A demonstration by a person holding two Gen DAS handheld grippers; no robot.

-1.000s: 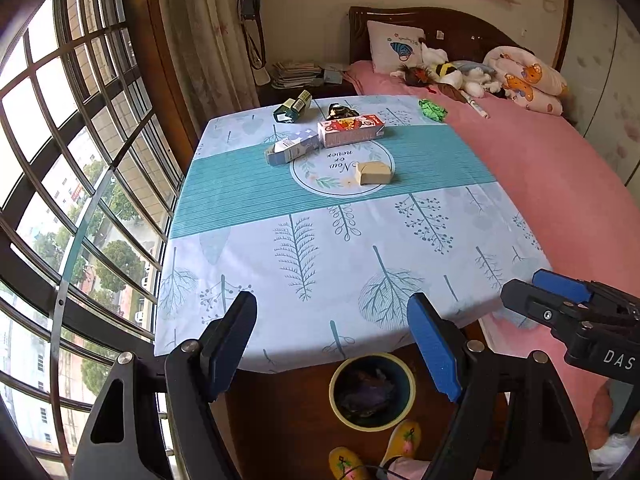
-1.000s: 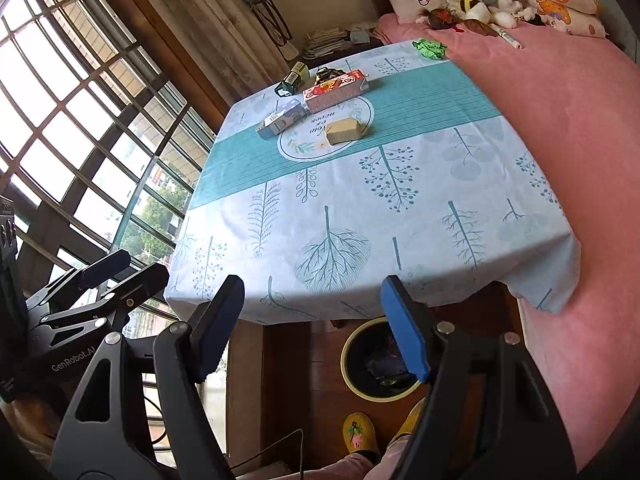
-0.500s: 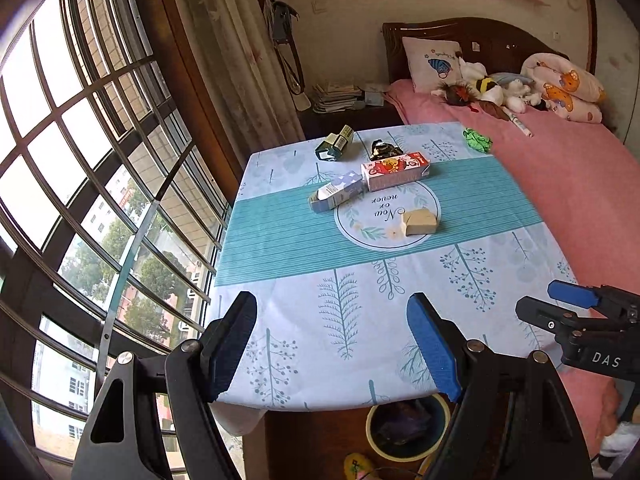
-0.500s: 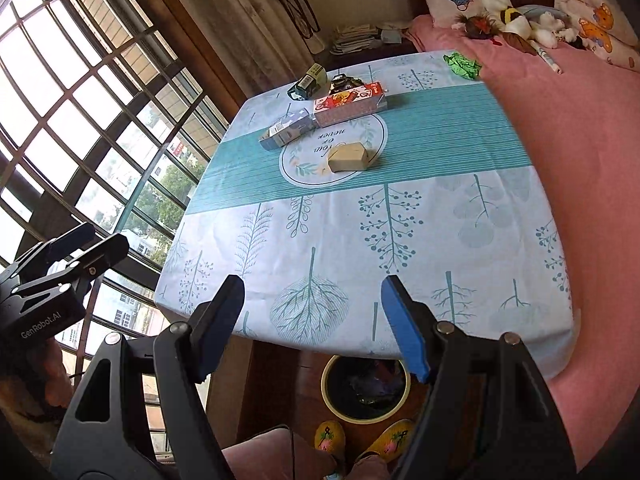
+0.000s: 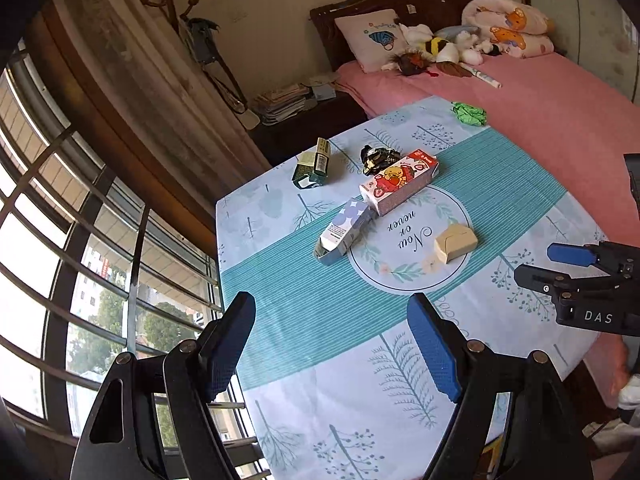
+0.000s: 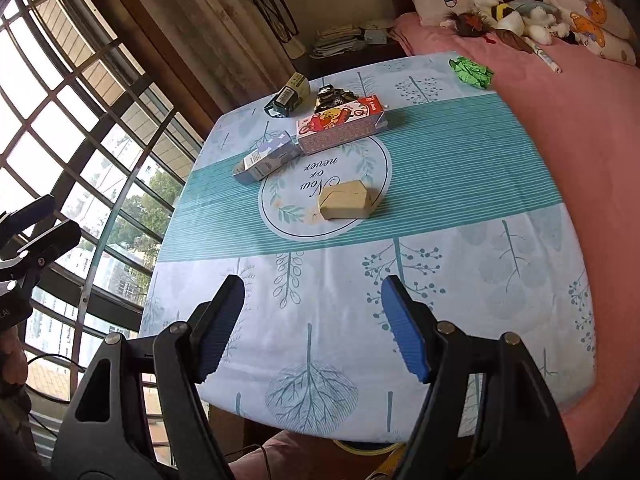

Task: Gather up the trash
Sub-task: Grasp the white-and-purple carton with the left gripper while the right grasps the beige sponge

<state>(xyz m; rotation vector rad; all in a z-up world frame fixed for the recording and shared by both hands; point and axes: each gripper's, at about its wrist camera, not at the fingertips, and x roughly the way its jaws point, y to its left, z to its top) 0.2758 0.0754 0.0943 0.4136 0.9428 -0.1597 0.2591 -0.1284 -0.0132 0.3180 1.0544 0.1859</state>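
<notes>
Trash [image 5: 400,188] clusters mid-table [image 5: 520,360], edges bare.

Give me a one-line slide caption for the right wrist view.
Open right claw poised above the tablecloth, facing a beige box, two cartons, wrappers and a green paper wad.

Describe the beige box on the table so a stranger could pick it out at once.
Find the table with the blue tree-print cloth beside the pink bed. On its round printed emblem lies the beige box, alone. Unlike the printed cartons behind it, it is plain.
</notes>
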